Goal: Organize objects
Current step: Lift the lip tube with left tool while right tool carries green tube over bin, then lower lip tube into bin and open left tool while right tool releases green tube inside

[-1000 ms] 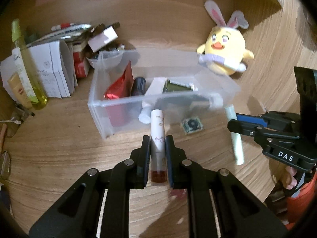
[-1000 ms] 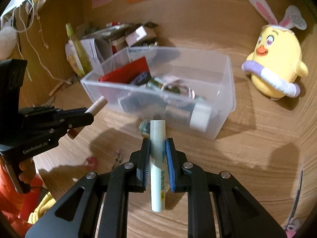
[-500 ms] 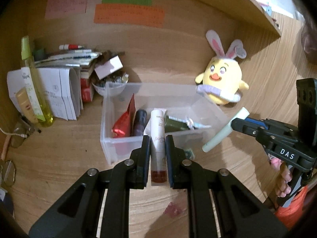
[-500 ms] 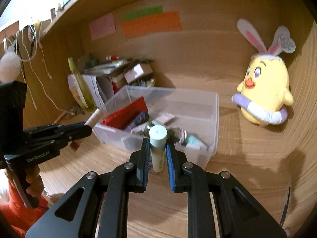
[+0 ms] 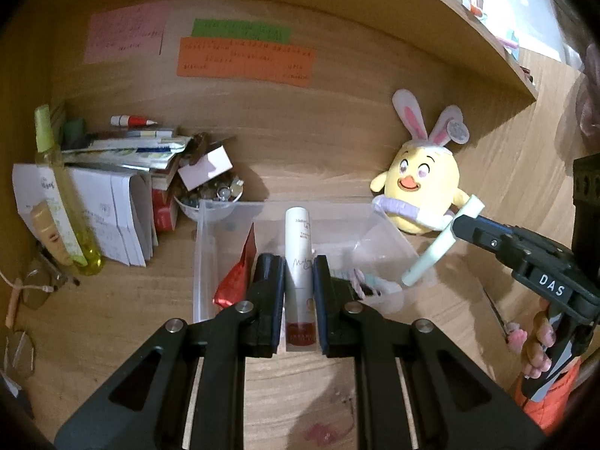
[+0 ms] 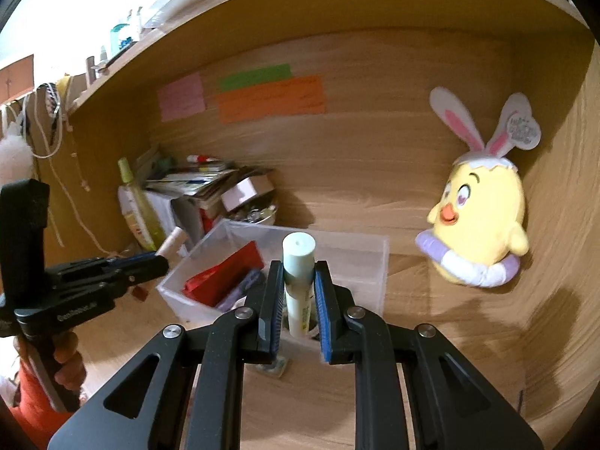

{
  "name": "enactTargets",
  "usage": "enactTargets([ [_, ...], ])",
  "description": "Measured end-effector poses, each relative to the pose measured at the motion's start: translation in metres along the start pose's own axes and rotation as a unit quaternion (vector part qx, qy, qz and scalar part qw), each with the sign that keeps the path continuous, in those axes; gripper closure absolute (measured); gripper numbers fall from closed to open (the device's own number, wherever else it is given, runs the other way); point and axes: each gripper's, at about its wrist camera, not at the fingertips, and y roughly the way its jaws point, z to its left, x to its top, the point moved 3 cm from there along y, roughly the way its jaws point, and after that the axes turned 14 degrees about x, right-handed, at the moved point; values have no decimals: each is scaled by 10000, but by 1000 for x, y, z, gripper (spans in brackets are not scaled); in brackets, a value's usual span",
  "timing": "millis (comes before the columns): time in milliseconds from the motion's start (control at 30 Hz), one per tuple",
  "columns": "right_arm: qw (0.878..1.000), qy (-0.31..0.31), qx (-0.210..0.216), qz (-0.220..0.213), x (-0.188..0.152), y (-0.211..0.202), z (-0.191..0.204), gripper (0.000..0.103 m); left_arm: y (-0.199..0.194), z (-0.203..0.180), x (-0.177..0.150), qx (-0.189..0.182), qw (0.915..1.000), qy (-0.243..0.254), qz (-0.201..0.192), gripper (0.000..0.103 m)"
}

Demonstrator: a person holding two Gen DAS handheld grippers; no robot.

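Left hand-held gripper (image 5: pixel 298 292): you clamp a white tube with a red base (image 5: pixel 298 258), cap pointing forward, above the near end of the clear plastic bin (image 5: pixel 202 262).
Right hand-held gripper (image 6: pixel 298 300): you pinch a pale green tube (image 6: pixel 298 285) by its middle, capped end up, just above the bin's near wall.
Why held this way: a grip across each tube's body, long axis in line with the fingers, likely lets each one drop lengthwise into the bin on release.
Bin: it sits on the worktop (image 5: pixel 112 322) and already holds a red foil packet (image 5: pixel 236 281) and other small items, so space looks tighter on its left side.
Step in hand: by the look of it, you are carrying both tubes over for a drop; neither is inside yet.
Bystanders: a yellow chick plush with rabbit ears (image 5: pixel 420 191) stands beyond the bin's right end; papers and a yellow-green bottle (image 5: pixel 63 195) crowd the left corner.
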Motion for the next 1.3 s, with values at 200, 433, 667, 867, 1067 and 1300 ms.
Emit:
enactTargets([
  [200,9991,-58,-368,180,-3,17,-11,89,15,-3,7,41,10000,5,45,88],
  [433,9958,-246,-754,448,-13,38,-17,89,41,-8,7,97,9995,110,269,88],
  [667,9944,-326,-734,684,-18,60,-15,88,66,-10,-1,116,9982,207,548,88],
  [867,9940,-335,-567,875,-22,79,-8,88,76,-14,-5,61,9974,261,672,88],
  [1067,9944,-225,-318,978,-23,91,-4,87,78,-17,-7,37,9971,323,692,88],
  [1300,9940,21,58,1095,-25,93,-3,83,71,-17,-6,-35,9972,314,673,87],
])
